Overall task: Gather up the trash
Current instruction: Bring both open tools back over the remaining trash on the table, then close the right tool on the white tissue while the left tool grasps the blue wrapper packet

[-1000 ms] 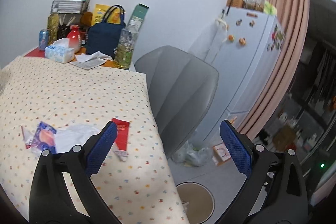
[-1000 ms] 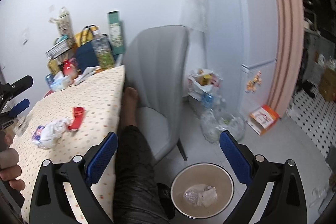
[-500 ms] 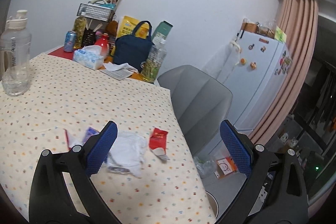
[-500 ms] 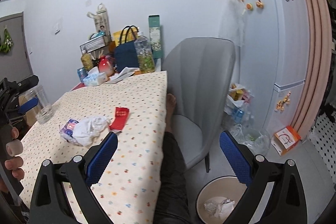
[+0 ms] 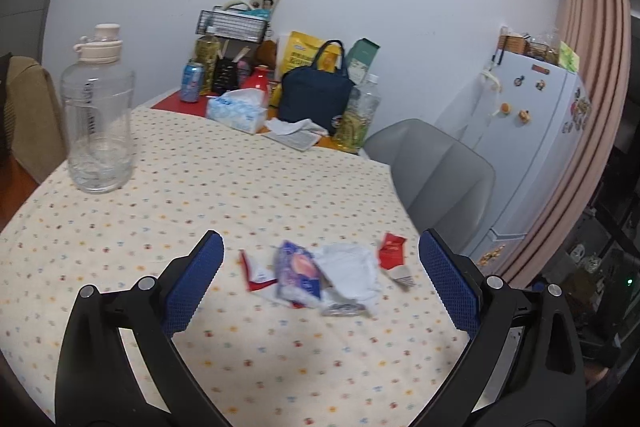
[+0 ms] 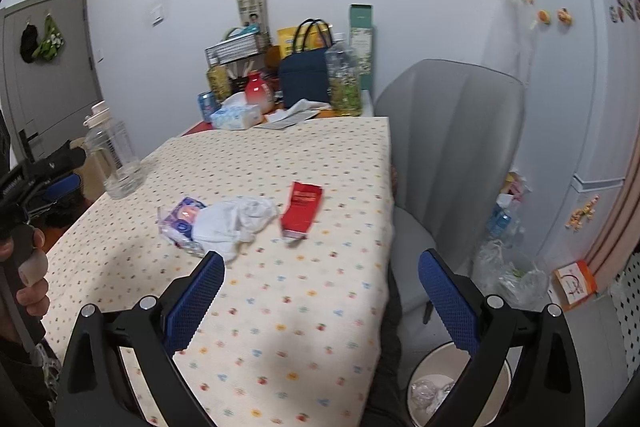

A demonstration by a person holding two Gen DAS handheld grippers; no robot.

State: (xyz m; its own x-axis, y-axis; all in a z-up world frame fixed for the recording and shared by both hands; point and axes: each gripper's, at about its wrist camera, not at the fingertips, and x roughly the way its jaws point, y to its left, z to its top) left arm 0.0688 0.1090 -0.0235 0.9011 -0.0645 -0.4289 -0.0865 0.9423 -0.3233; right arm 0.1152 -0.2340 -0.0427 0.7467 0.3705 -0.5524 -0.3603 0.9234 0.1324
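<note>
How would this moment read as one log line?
left gripper: open, empty | right gripper: open, empty | trash pile: on table | bin: floor

The right claw (image 6: 320,301) hangs wide open above the surface (image 6: 280,307); crumpled tissue (image 6: 234,221) and red packet (image 6: 301,205) lie at 12 o'clock.

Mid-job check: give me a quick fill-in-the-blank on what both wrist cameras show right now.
1. The flat red packet lies on the dotted tablecloth to the ____ of the crumpled white tissue.
2. The round bin stands on the ____.
3. The left gripper and the right gripper are both ____.
4. The clear plastic bottle stands ____.

Missing: right; floor; open; upright
</note>
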